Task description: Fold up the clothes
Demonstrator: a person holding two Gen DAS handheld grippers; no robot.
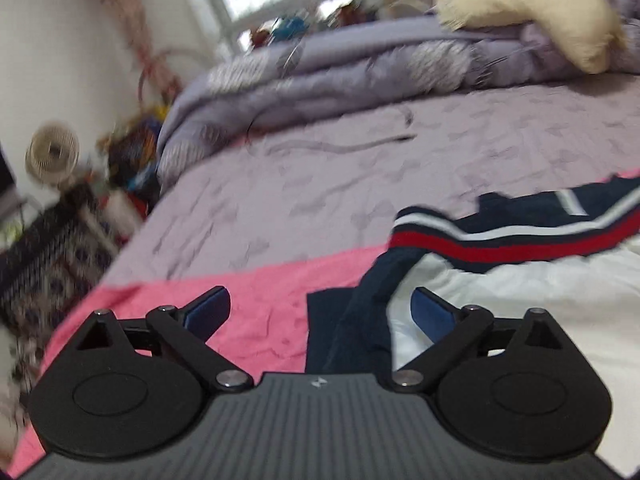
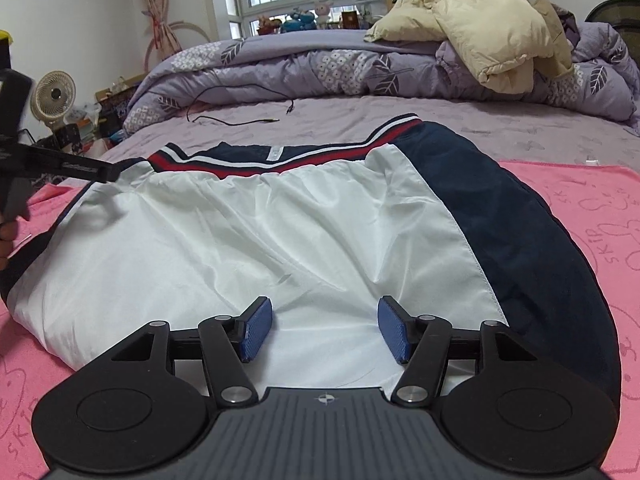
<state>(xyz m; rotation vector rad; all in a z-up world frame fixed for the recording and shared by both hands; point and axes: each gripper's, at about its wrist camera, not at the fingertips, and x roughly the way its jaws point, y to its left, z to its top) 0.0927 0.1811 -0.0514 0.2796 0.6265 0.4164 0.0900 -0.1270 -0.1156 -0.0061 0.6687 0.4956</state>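
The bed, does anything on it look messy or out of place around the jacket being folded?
Yes. A thin black cable lies loose across the purple sheet beyond the jacket. A cream puffy coat is heaped unfolded on the bunched quilt. The jacket itself lies with its white lining up, wrinkled, partly on the pink towel.
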